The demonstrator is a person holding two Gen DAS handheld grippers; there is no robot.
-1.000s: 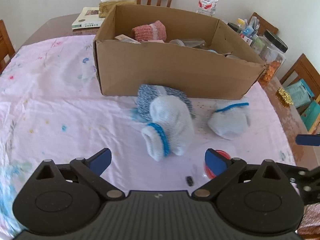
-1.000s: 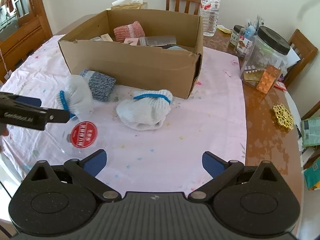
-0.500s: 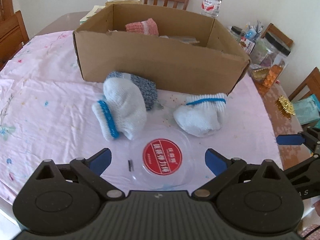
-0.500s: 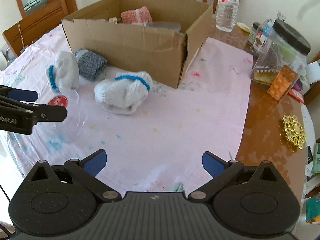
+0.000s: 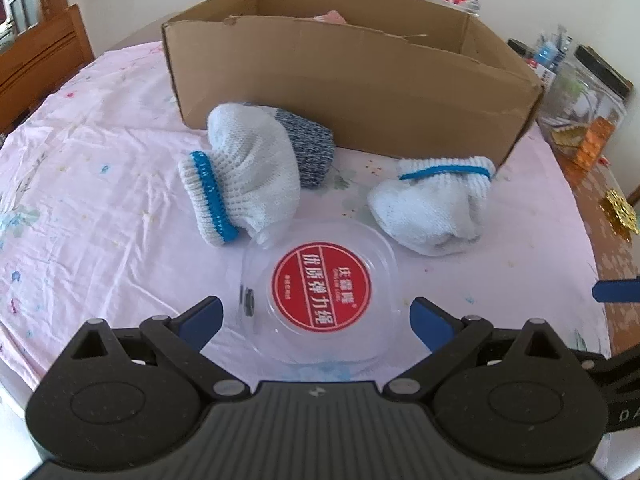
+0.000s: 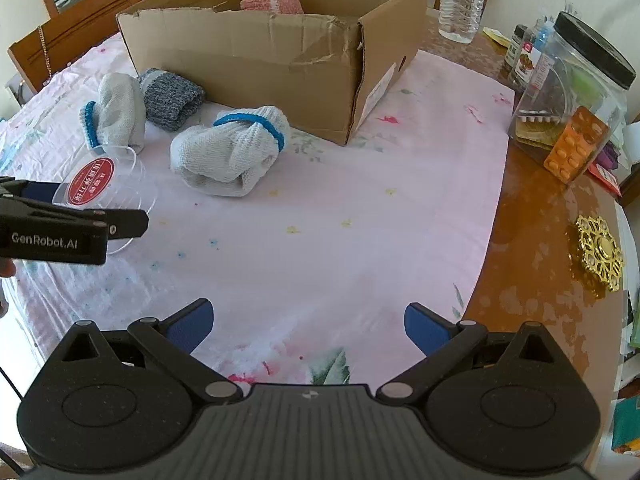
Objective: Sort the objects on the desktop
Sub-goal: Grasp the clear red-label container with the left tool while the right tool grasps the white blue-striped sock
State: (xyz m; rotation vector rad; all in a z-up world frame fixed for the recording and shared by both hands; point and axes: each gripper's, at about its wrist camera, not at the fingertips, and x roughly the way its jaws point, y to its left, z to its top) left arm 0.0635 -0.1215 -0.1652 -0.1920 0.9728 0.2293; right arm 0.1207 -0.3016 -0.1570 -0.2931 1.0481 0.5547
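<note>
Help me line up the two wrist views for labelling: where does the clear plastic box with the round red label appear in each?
Left wrist: clear plastic box sits low centre, between the open left gripper's fingertips.
Right wrist: same box at far left, partly behind the left gripper.
Shared landmark: cardboard box, behind it.

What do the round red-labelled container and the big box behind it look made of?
Container: clear glossy plastic, apparently; the cloth shows through its rim around a red printed label. Box: brown corrugated cardboard, matte, with creased walls and torn top edges.
</note>
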